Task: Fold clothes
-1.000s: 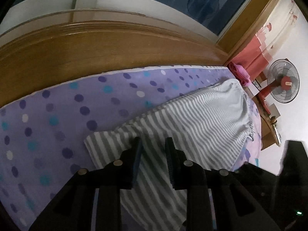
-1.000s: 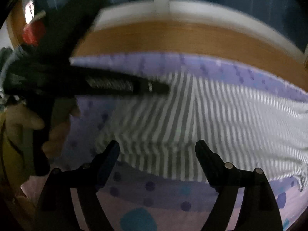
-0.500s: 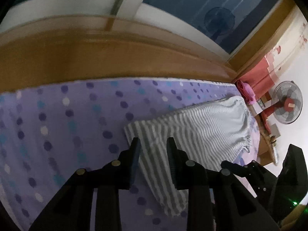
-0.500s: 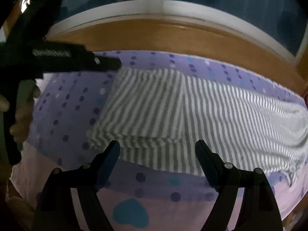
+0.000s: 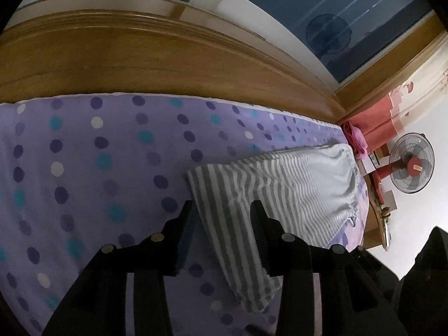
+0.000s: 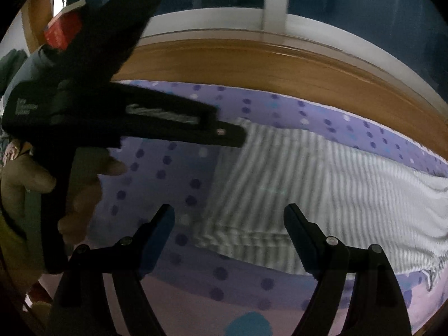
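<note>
Grey-and-white striped cloth (image 5: 282, 184) lay flat on the purple dotted sheet (image 5: 92, 151), stretched along the bed toward the end where a fan (image 5: 413, 166) stood beside a red curtain (image 5: 375, 124). A wooden board (image 5: 145, 58) ran behind the bed under a dark window (image 5: 350, 19).

We held our left gripper (image 5: 221, 210) over the near corner of the cloth, its fingers parted a moderate way with nothing between them; the left finger (image 5: 183, 224) sat over bare sheet just beside the cloth's edge, the right one (image 5: 259, 229) over the stripes. Whether the tips touched the fabric we could not tell.

From the right wrist view, our right gripper (image 6: 229, 215) was spread wide and held nothing, with the folded end of the cloth (image 6: 302, 184) showing in the gap between its fingers and the sheet (image 6: 168, 168) below them. The left gripper (image 6: 134, 117) crossed that view from the left, gripped by a hand (image 6: 56, 184), its tip reaching the far corner of the cloth. That view was blurred, so finer detail of the fold was lost to us.
</note>
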A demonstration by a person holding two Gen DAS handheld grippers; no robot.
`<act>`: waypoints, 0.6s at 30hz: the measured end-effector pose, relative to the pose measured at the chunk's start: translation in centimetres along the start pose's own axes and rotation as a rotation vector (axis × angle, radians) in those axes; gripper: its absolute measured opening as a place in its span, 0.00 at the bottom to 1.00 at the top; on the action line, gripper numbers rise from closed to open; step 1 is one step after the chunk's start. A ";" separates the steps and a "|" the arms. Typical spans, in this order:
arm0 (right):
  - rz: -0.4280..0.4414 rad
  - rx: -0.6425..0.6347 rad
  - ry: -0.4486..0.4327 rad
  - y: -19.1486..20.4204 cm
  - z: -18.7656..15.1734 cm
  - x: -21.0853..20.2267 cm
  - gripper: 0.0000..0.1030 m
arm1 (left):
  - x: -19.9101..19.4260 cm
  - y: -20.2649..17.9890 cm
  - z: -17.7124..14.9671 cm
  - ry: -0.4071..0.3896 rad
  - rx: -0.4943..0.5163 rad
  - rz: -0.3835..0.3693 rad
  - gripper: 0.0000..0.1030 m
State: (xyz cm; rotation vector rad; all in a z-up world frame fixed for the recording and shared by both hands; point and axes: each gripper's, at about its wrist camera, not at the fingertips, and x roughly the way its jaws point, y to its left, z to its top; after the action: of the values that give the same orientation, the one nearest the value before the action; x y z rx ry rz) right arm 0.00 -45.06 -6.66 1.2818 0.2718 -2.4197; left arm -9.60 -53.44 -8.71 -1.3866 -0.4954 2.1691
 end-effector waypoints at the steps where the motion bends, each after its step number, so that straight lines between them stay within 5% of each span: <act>1: 0.002 -0.003 0.003 0.4 0.1 0.3 0.78 | 0.3 0.0 0.0 0.008 0.000 0.000 0.39; 13: -0.038 -0.014 -0.009 1.5 -1.3 2.7 0.78 | 0.9 0.6 -0.3 0.017 -0.004 -0.018 0.40; 18: -0.063 -0.019 -0.061 1.6 -2.3 2.4 0.66 | 0.1 0.9 -0.6 -0.012 -0.017 0.000 0.40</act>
State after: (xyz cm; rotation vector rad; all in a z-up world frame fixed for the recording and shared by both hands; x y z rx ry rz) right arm 1.20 -46.29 -9.98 1.2069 0.3219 -2.4982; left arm -9.26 -54.08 -9.50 -1.3832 -0.5187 2.1798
